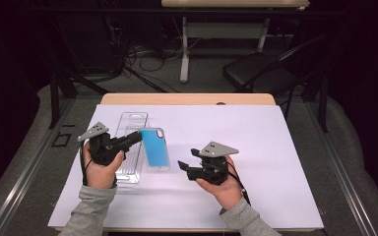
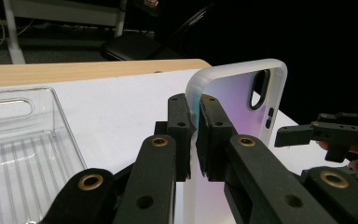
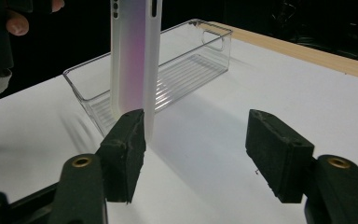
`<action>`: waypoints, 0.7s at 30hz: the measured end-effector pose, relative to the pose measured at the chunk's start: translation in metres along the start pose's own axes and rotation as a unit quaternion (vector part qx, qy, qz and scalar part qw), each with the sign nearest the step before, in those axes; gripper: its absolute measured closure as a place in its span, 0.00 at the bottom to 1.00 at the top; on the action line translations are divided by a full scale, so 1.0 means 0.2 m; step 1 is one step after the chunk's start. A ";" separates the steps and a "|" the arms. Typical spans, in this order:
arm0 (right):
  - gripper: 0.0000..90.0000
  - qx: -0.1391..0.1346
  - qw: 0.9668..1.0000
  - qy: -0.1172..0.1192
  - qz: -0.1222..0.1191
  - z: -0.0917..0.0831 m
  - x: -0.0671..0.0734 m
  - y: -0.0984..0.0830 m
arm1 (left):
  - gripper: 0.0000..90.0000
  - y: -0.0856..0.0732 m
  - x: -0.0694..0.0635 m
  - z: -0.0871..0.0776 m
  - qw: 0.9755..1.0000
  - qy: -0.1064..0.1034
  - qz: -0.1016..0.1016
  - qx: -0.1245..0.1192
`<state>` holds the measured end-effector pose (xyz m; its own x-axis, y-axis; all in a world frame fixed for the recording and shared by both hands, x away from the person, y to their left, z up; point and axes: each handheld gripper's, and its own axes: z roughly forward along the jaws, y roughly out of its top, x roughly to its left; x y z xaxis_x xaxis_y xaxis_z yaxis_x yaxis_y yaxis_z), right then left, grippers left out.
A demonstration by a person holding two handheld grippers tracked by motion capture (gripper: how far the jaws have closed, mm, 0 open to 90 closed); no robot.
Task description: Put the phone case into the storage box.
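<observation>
My left gripper (image 2: 193, 126) clamps the phone case (image 2: 242, 98) by its thin edge; my right gripper (image 3: 196, 158) stands apart, empty. Risk: case pivots, slipping beside the clear tray (image 1: 130, 147).

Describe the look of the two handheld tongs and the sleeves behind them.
Both the left tongs and the right tongs are matte black, each topped by a grey three-cornered plate with small holes. The jaws are angular black bars with brass-coloured rivets and blocky, rough-textured black pads. A black cable trails from each body. The person wears light grey knit sleeves with ribbed cuffs.
</observation>
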<state>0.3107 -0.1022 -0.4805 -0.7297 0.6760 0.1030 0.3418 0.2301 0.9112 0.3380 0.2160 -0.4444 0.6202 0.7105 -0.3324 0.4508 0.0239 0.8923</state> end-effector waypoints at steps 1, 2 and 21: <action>0.39 -0.002 1.000 0.000 0.000 0.00 0.00 0.00 | 0.94 0.00 0.00 0.00 1.000 0.000 0.000 0.000; 0.38 -0.003 1.000 0.000 0.000 0.00 0.00 0.00 | 0.94 0.00 0.00 0.00 1.000 0.000 0.000 0.000; 0.15 -0.012 0.999 -0.027 0.020 -0.02 -0.02 0.01 | 0.94 0.00 0.02 -0.02 1.000 0.004 -0.001 -0.004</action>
<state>0.3132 -0.1073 -0.4776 -0.6820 0.7217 0.1180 0.3549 0.1856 0.9163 0.3374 0.2217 -0.4440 0.6142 0.7163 -0.3313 0.4471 0.0300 0.8940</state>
